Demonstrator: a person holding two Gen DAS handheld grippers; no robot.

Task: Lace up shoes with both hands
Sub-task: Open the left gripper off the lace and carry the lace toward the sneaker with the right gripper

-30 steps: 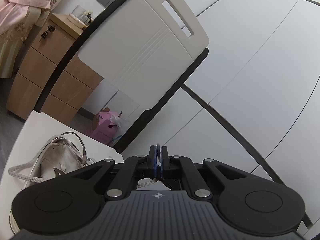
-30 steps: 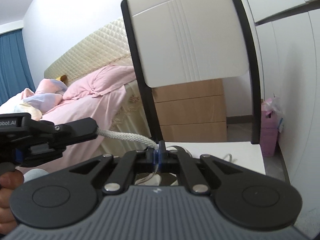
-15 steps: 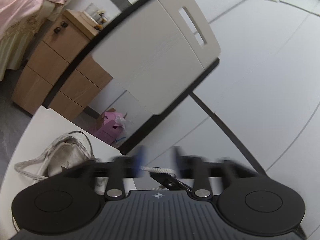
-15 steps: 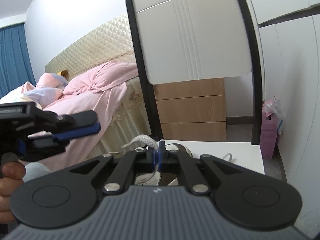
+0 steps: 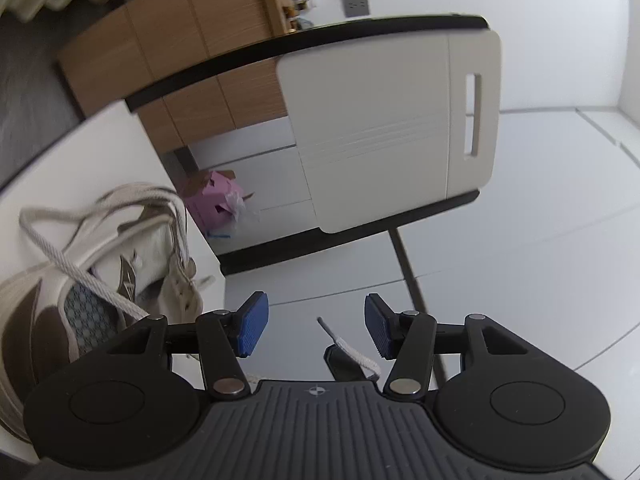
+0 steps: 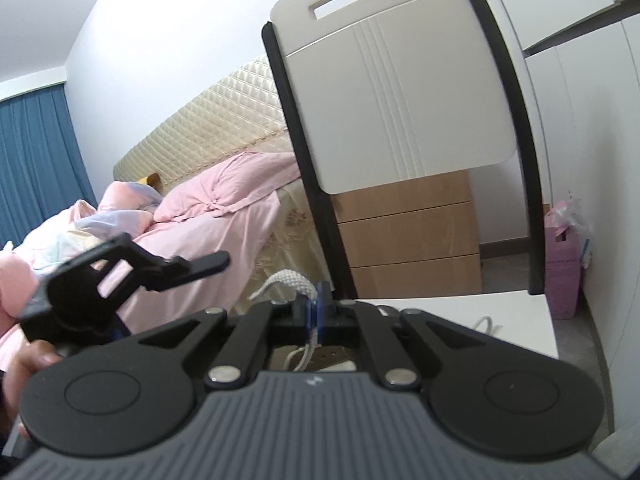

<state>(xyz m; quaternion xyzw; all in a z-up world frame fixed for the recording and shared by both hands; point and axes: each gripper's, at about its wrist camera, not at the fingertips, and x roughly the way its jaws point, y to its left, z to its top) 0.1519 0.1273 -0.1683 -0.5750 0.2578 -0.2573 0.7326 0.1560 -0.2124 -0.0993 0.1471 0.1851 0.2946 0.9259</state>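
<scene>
On the white desk [image 5: 120, 136] at left, my shoe [image 5: 100, 280] sits with its lace [image 5: 60, 256] trailing loose, not yet tied; most of the lacing looks left to do. My left tool [image 5: 314, 326] has just been opening, nothing between its pads. My right tool [image 6: 316, 312] is clamped on the lace end [image 6: 294, 282].

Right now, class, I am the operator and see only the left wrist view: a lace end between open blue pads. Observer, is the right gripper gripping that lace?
Observer: Yes, the right gripper is shut on the lace.
Operator: Is the left gripper touching it?
Observer: No. The left gripper, jaws just opening, sits apart on the lace's left, nothing pressed between its pads.
Operator: Where does the lace run?
Observer: It drops below the closed pads, behind the gripper's body.
</scene>
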